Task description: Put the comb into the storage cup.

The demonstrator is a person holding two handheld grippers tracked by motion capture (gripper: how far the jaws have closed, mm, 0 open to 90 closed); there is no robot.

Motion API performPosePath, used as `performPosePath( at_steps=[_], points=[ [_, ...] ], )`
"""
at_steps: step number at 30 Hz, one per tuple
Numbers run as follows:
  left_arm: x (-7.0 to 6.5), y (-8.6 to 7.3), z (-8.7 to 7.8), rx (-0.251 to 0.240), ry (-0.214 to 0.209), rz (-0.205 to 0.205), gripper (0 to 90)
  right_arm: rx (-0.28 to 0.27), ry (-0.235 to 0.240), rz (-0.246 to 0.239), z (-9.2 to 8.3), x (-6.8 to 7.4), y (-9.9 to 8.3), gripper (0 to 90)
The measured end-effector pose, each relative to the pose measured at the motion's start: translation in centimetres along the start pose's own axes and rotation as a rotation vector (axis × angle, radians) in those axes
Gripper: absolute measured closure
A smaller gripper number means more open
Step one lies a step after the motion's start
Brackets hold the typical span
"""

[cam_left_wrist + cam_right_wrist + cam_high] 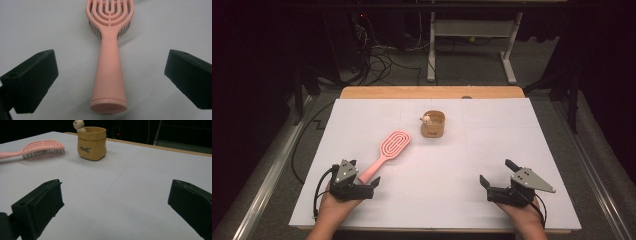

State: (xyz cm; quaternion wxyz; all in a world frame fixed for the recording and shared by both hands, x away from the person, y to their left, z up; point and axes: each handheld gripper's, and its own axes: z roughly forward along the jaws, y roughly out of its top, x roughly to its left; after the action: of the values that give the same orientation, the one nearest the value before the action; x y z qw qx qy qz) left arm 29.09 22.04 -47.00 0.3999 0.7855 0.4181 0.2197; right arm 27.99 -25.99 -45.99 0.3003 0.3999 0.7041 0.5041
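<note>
A pink hairbrush [388,151] lies bristles-down on the white table cover, its handle pointing to the near left. My left gripper [363,171] is open at the handle's end, one jaw on each side of it without touching; in the left gripper view the handle [109,75] runs up between the two jaws. A tan pouch-shaped cup [433,124] with a small bear figure on its rim stands at the table's middle back. My right gripper [497,173] rests open at the near right, nothing between its jaws, facing the cup [91,143] and the brush [42,148].
The white cover [492,140] spans a wooden table whose far edge [432,92] shows bare. Beyond it are floor cables and a white desk frame [472,45]. A person's hands hold both grippers at the near edge.
</note>
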Motion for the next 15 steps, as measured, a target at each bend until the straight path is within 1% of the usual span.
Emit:
performPosePath(
  at_steps=[2, 5, 6, 9, 11, 12, 14, 15],
  points=[
    [-0.1, 0.2, 0.0, -0.002, -0.005, 0.004, 0.0, -0.005, 0.0, 0.017, -0.1, -0.1, 0.0, 0.0],
    [-0.2, 0.4, -0.1, -0.012, -0.013, 0.01, 0.0, -0.012, -0.005, 0.007, -0.3, -0.2, 0.0, 0.0],
    [-0.3, 0.8, -0.2, -0.02, -0.023, 0.015, 0.0, -0.014, -0.007, 0.001, -0.2, -0.1, 0.0, 0.1],
    [-0.5, 1.2, -0.2, -0.029, -0.015, 0.018, 0.0, -0.017, -0.006, -0.001, -0.2, -0.1, 0.1, 0.0],
    [-0.4, 1.7, -0.3, -0.044, -0.016, 0.01, 0.0, -0.019, -0.004, -0.004, -0.2, 0.0, 0.1, 0.0],
    [-0.3, 2.2, -0.4, -0.054, -0.02, -0.014, 0.0, -0.02, -0.001, -0.007, -0.2, 0.0, 0.1, 0.0],
    [-0.3, 2.4, -0.3, -0.052, -0.015, -0.013, 0.0, -0.02, -0.001, -0.006, -0.2, -0.1, 0.1, 0.0],
    [-0.2, 2.6, -0.2, -0.041, -0.009, -0.013, 0.0, -0.021, -0.001, -0.004, -0.3, -0.1, 0.1, 0.0]
  ],
)
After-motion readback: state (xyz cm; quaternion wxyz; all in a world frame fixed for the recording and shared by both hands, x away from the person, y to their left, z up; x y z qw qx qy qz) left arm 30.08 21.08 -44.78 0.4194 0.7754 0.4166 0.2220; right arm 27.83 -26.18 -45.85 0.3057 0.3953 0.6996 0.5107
